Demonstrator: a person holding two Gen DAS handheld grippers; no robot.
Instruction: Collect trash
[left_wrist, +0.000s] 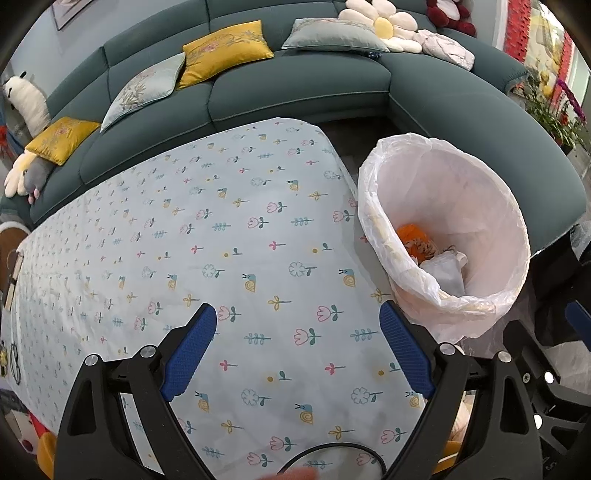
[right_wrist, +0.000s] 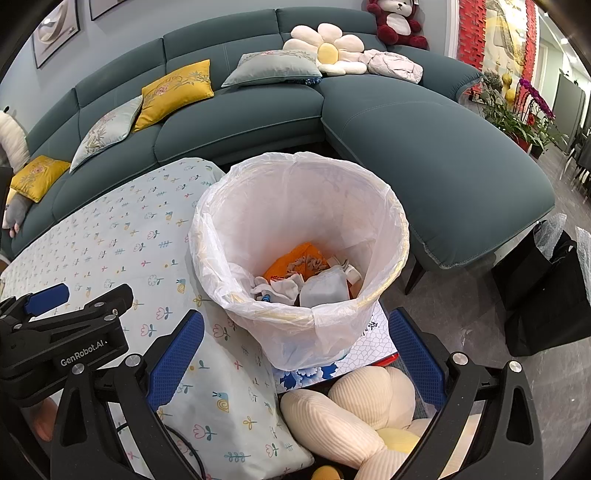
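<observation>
Both your grippers, left and right, hung apart and empty; a careless swing risked tipping the bin.

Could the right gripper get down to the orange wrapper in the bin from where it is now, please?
Probably yes. The right gripper is open and empty, the bin is open-topped just ahead, and the orange wrapper lies uncovered, though deep inside.

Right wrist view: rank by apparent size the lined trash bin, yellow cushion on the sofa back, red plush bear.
1. Lined trash bin, by far the largest, though also nearest.
2. Yellow cushion.
3. Red plush bear, smallest, partly cut off and farthest.
</observation>
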